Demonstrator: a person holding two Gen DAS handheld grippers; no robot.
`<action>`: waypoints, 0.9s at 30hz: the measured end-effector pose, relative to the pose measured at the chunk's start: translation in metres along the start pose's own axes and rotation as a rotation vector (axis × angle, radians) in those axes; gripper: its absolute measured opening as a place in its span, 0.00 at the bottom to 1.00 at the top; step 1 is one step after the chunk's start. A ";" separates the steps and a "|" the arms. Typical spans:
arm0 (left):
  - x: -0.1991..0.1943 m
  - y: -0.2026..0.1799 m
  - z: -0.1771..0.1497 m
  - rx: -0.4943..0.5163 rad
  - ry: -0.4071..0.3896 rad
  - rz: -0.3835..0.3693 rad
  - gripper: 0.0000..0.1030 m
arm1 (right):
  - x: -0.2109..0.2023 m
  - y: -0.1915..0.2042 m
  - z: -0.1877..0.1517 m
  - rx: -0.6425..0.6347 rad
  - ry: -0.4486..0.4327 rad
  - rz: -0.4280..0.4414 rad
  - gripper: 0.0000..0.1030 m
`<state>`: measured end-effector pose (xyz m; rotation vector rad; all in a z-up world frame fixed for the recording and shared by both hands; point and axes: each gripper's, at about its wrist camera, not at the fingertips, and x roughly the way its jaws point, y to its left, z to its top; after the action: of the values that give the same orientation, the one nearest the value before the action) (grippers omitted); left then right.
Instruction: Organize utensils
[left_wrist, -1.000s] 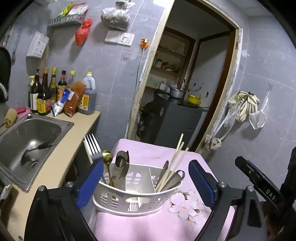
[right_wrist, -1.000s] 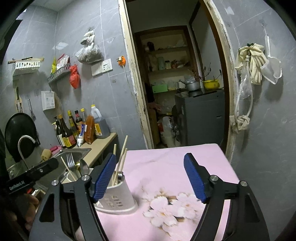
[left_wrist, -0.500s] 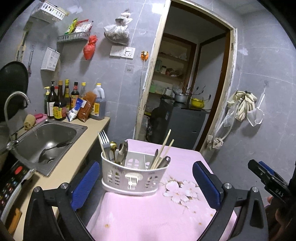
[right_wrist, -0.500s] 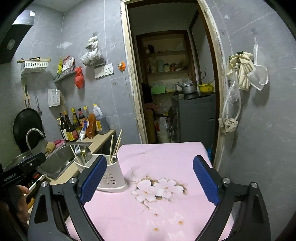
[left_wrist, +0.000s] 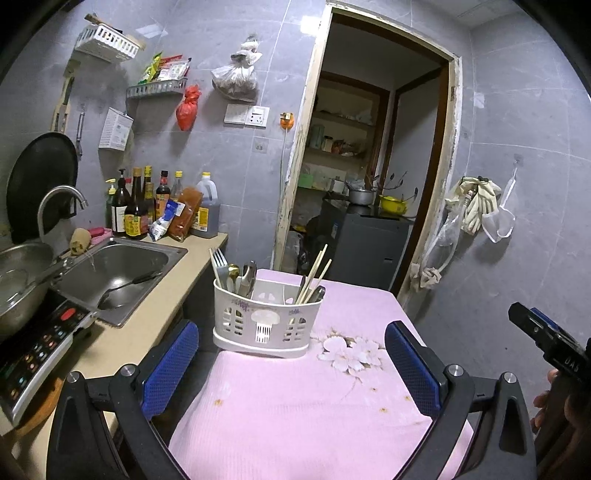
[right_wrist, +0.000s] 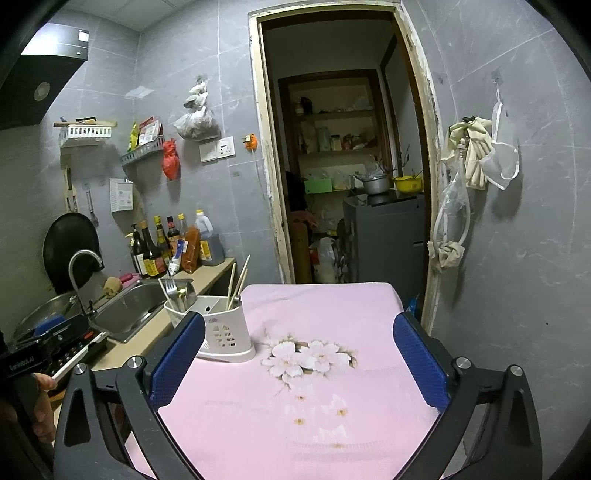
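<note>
A white plastic utensil caddy (left_wrist: 266, 320) stands on the pink flowered tablecloth (left_wrist: 314, 402) near its left edge. A fork (left_wrist: 218, 260) and spoons (left_wrist: 246, 275) stand in its left compartment, and wooden chopsticks (left_wrist: 316, 271) lean in its right one. The caddy also shows in the right wrist view (right_wrist: 221, 328). My left gripper (left_wrist: 291, 363) is open and empty, held back from the caddy. My right gripper (right_wrist: 299, 358) is open and empty over the cloth, to the right of the caddy.
A steel sink (left_wrist: 110, 266) with a ladle (left_wrist: 125, 290) lies left of the table, with sauce bottles (left_wrist: 147, 210) behind it. An induction cooker (left_wrist: 33, 350) and a pan (left_wrist: 18, 280) stand at the near left. A doorway (left_wrist: 369, 166) opens behind the table.
Both grippers have pulled back and away from the caddy, which looks smaller and farther off now. The caddy and its utensils have stayed in place.
</note>
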<state>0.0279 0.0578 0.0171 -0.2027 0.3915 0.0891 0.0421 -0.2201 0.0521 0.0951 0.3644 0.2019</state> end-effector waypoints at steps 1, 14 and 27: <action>-0.004 -0.001 -0.002 0.000 0.001 0.003 0.99 | -0.005 0.000 -0.002 -0.002 0.002 0.000 0.98; -0.043 -0.010 -0.021 0.000 0.000 0.005 0.99 | -0.046 -0.012 -0.023 -0.035 0.056 0.008 0.98; -0.050 -0.033 -0.031 0.048 0.015 -0.034 0.99 | -0.057 -0.020 -0.029 -0.034 0.058 -0.003 0.98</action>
<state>-0.0252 0.0169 0.0137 -0.1628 0.4044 0.0448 -0.0172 -0.2502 0.0420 0.0548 0.4184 0.2077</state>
